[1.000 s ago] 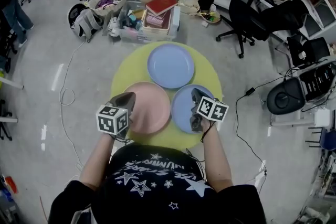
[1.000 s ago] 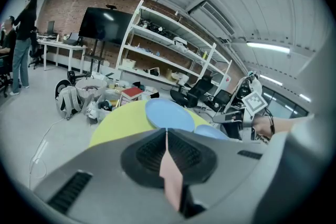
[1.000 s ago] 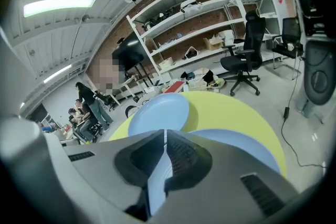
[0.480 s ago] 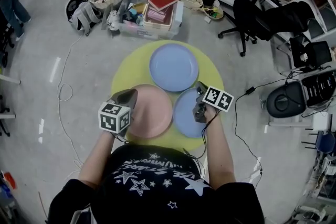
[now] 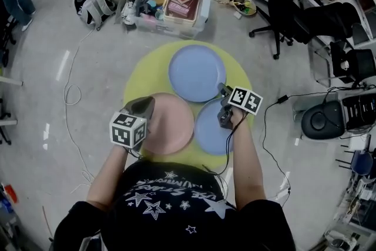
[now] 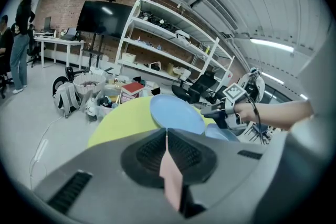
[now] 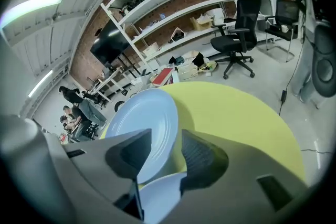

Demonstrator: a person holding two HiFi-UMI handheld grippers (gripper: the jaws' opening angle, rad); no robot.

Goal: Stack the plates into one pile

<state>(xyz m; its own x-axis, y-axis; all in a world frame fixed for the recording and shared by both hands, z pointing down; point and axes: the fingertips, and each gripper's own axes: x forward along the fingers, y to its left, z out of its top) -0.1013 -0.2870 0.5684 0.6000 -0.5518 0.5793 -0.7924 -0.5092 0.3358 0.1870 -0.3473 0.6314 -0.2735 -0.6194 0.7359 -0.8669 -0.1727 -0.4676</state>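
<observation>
Left gripper (image 6: pixel 167 136): jaws closed on the rim of the pink plate (image 5: pixel 170 123), at that plate's near-left edge. Only the left gripper view shows the thin pink edge pinched between the pads. From the head view the gripper body covers it.

Right gripper (image 5: pixel 224 107): jaws stand apart and have just been opening. It sits at the far edge of the near blue plate (image 5: pixel 211 131). In the right gripper view that plate's rim lies low between the jaws. The pads look clear of it, but the angle is poor.

Count: 3 plates, 1 pink and 2 blue, plus 2 grippers, all on one round yellow table (image 5: pixel 147 73). None are stacked. The pink plate is near-left, the near blue plate is near-right, and the far blue plate (image 5: pixel 197 73) is at the back. Each sits just beside the next.

The head view shows all three plates at once. The right gripper view takes in only the two blue ones. The left gripper view also shows the right gripper and the hand (image 6: pixel 247 111) holding it.

Compared with a second ago, the right gripper was shut over the near blue plate's middle and is now at that plate's far edge. The left gripper's grip on the pink plate is unchanged.
</observation>
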